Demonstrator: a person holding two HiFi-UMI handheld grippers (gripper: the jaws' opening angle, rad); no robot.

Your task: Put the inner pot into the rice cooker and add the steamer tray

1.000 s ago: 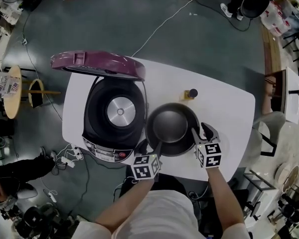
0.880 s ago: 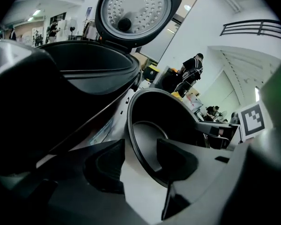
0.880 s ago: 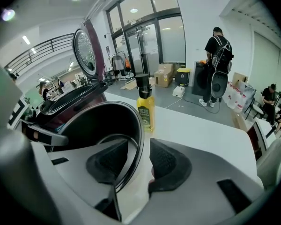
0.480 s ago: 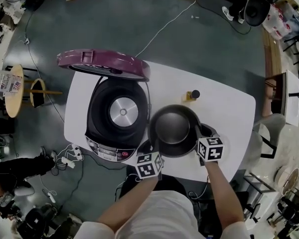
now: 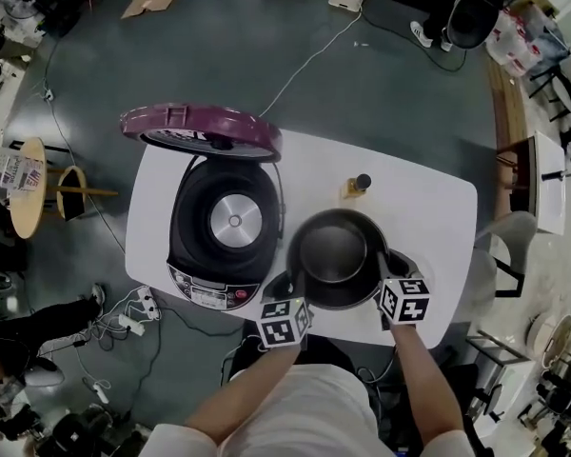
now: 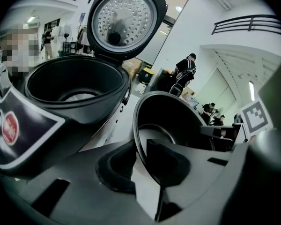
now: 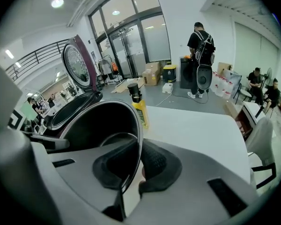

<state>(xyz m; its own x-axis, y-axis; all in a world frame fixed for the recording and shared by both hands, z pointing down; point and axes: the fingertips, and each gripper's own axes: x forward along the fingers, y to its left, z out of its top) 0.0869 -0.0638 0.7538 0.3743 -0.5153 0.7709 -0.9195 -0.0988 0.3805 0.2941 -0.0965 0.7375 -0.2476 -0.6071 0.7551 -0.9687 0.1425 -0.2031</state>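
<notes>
— Both claws have just been closing: a second ago the jaws were spread at either side of the inner pot (image 5: 335, 255), and now its rim is pinched from both sides.
— How is the left claw (image 6: 140, 163) seen?
— It is drawn narrow, with the pads clamped on the pot's near-left rim, one inside the wall and one outside. The right claw (image 7: 136, 165) is clamped on the right rim in the same way.
— Where is the pot found?
— It is held over the white tabletop (image 5: 438, 208), just right of the rice cooker (image 5: 195, 255) and not inside it. Whether it has been raised clear of the tabletop cannot be told.
— What is shown in it?
— A dark wall and a shiny round floor are shown.
— And in the cooker?
— Its purple lid (image 5: 205, 129) is stood open at the far side. A round metal plate (image 5: 235, 222) is seen at the bottom of the black well.
— What else is set on the tabletop?
— A small yellow bottle (image 5: 355, 187) with a dark cap is stood just beyond the pot.
</notes>
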